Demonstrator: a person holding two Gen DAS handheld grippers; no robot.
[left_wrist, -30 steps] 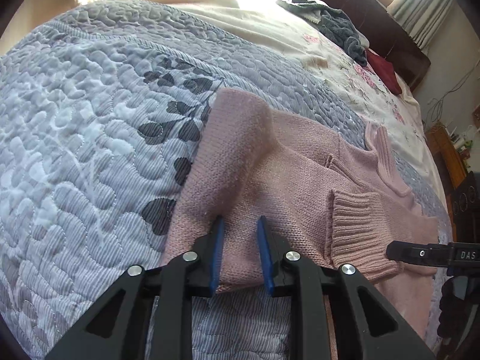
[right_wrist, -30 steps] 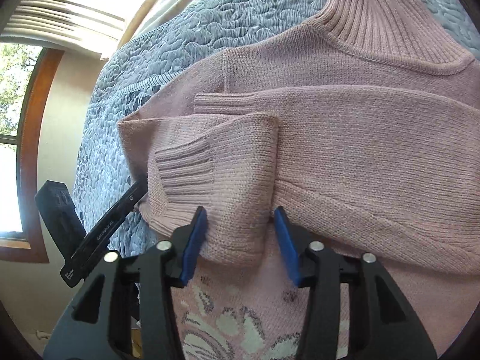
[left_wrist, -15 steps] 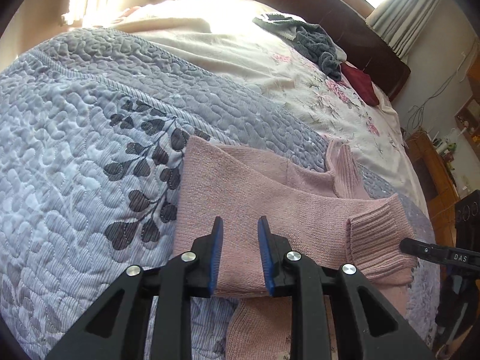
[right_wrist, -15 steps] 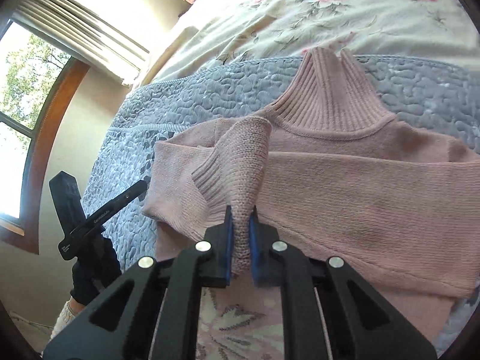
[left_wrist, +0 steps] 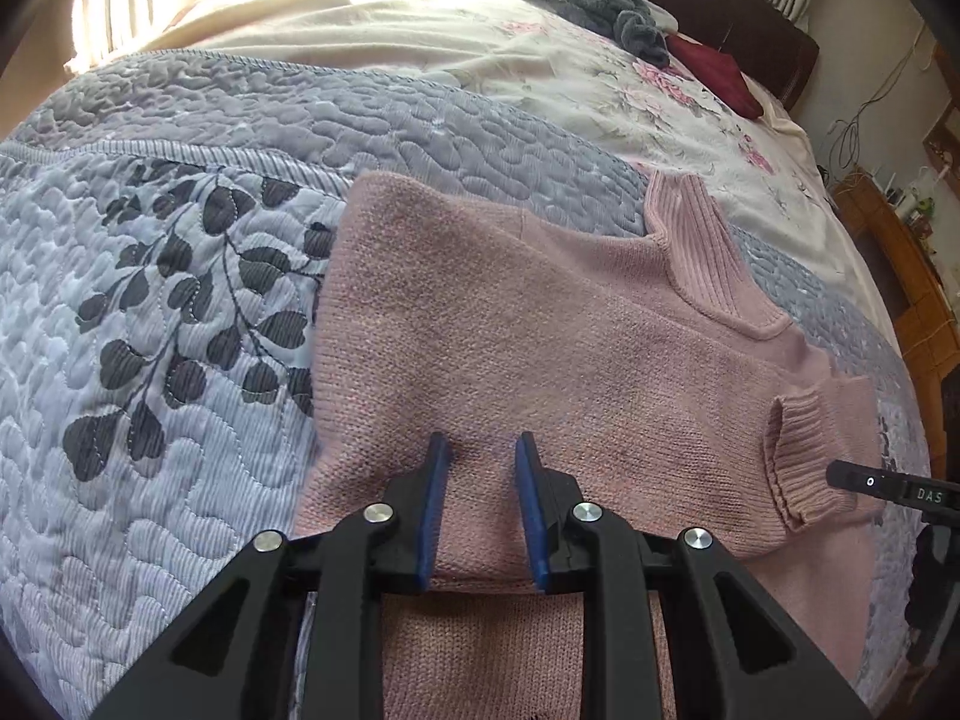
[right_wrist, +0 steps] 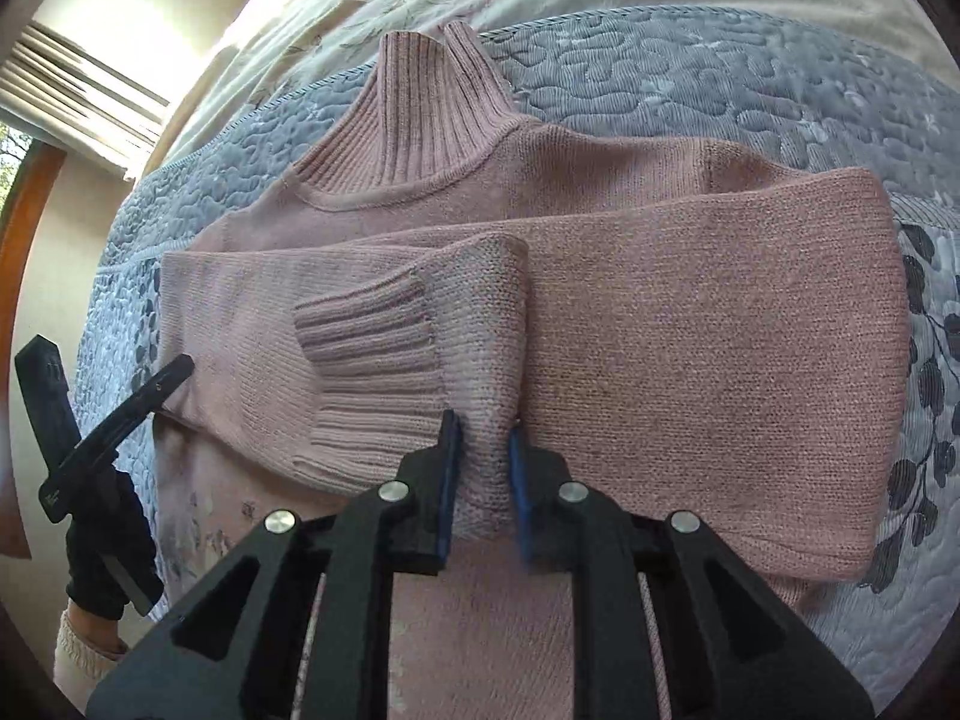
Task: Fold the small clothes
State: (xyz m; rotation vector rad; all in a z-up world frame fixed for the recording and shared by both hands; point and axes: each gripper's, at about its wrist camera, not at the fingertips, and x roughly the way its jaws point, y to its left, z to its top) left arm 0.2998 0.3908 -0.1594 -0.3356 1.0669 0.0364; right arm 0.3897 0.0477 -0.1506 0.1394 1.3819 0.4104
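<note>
Pink turtleneck sweater (right_wrist: 690,360) spread flat on grey quilted bedspread (left_wrist: 180,360), collar toward 12 o'clock. Right gripper (right_wrist: 483,468) clamped on folded sleeve (right_wrist: 468,336). Left gripper (left_wrist: 478,480) parted, pressing knit.

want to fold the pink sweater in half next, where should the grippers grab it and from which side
Judging by its pose, grip the pink sweater at the shoulder edge on either side of the ribbed collar, reaching over from the near hem side. Both sleeves already lie folded across the body, so it is a tidy band. The right gripper must first release the cuffed sleeve.
</note>
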